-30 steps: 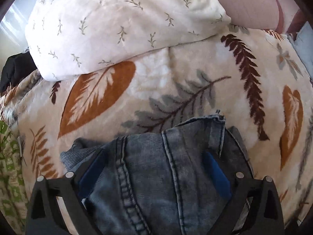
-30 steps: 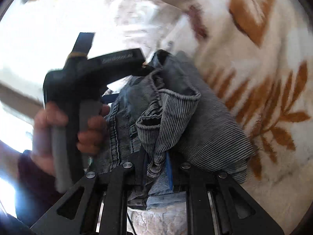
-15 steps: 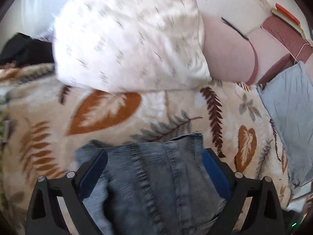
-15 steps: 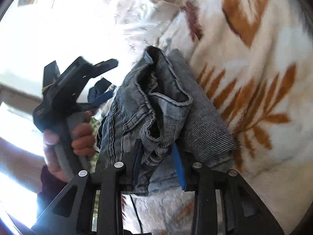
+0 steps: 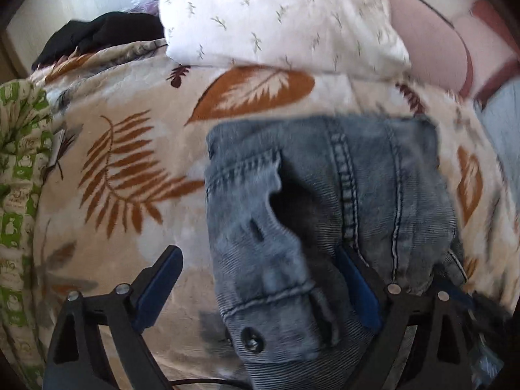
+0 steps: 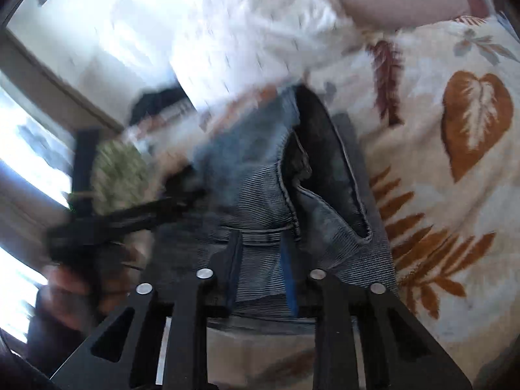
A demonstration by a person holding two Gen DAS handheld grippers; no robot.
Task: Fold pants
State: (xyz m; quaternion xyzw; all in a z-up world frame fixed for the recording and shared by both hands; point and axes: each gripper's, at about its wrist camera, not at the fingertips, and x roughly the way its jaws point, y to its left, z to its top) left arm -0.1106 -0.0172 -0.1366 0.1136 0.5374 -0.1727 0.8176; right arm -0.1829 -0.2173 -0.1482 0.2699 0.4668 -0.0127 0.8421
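The blue denim pants (image 5: 325, 214) lie in a folded bundle on a leaf-patterned blanket (image 5: 130, 169). My left gripper (image 5: 260, 279) is open, jaws wide apart; its right finger sits in a fold of the denim and the left finger is over bare blanket. The waistband button (image 5: 252, 338) shows near the bottom. In the right wrist view my right gripper (image 6: 261, 269) is shut on a bunched edge of the pants (image 6: 276, 195). The left gripper (image 6: 107, 221) appears blurred to the left there, beside the bundle.
A white pillow with small sprigs (image 5: 276, 16) lies behind the pants. A pink cushion (image 5: 432, 42) is at back right, dark clothing (image 5: 94, 32) at back left, a green-patterned cloth (image 5: 19, 162) at the left edge, pale blue fabric (image 5: 503, 130) at right.
My left gripper has pulled left and back off the bundle, so the denim now lies mostly right of its centre. My right gripper has stayed clamped on the denim as the view swung.
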